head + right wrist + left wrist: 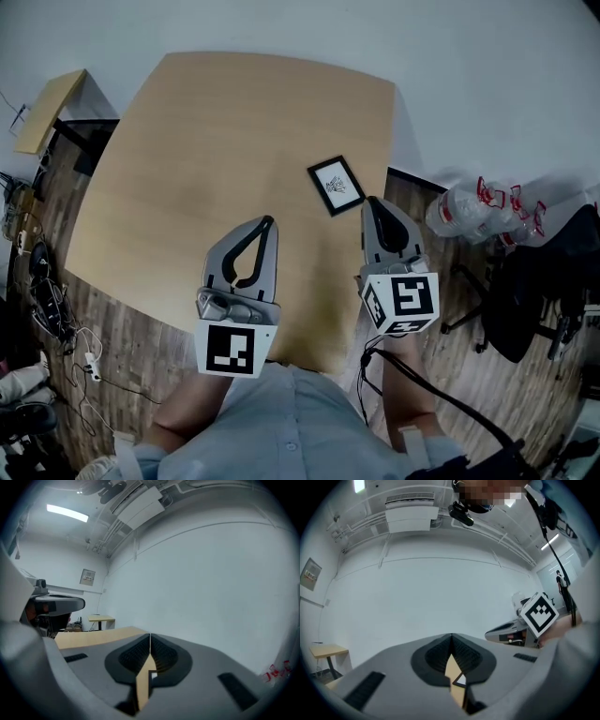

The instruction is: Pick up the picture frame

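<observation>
The picture frame point(337, 185) lies flat on the wooden table point(187, 141), just ahead of the tip of the right gripper point(373, 202) and a little to its inner side. From the left gripper point(269, 222) it is further ahead and off to the right. Both grippers have their jaws pressed together with nothing between them, and neither touches the frame. I judge the frame to be small, thin, stiff and light. Its front may be glass, so it is probably smooth and could crack under a hard squeeze. Because it lies flat, only the low black border offers a hold. I think the right gripper should open, come down over one side and close gently across the border, not on the white middle.
</observation>
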The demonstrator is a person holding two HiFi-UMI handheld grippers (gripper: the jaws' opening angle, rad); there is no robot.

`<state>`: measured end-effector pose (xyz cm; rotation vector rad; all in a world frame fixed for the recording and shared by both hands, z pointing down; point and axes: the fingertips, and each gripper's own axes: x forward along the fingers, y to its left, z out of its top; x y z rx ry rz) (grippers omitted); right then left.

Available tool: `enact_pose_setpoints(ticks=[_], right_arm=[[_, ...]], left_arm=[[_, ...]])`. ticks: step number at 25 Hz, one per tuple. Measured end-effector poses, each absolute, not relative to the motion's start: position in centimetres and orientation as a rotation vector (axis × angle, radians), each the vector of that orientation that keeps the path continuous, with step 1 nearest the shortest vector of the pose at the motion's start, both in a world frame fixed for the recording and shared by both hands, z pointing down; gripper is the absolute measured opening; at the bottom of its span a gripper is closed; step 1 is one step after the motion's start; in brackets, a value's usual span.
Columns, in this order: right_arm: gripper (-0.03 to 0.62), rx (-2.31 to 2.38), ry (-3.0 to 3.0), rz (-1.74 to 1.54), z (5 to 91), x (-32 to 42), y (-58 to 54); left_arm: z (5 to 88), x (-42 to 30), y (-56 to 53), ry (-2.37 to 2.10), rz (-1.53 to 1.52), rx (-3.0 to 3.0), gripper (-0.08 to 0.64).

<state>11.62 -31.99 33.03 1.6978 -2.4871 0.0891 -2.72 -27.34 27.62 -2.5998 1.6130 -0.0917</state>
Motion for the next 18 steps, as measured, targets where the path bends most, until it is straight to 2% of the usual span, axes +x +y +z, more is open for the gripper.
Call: enact_pose_setpoints(ticks=[18], right_arm=[[0.006, 1.448, -2.273, 0.446, 48.4, 8.6, -39.1]], left_arm=[[36.0, -5.5, -36.5, 1.701, -0.307, -2.76, 0.002]])
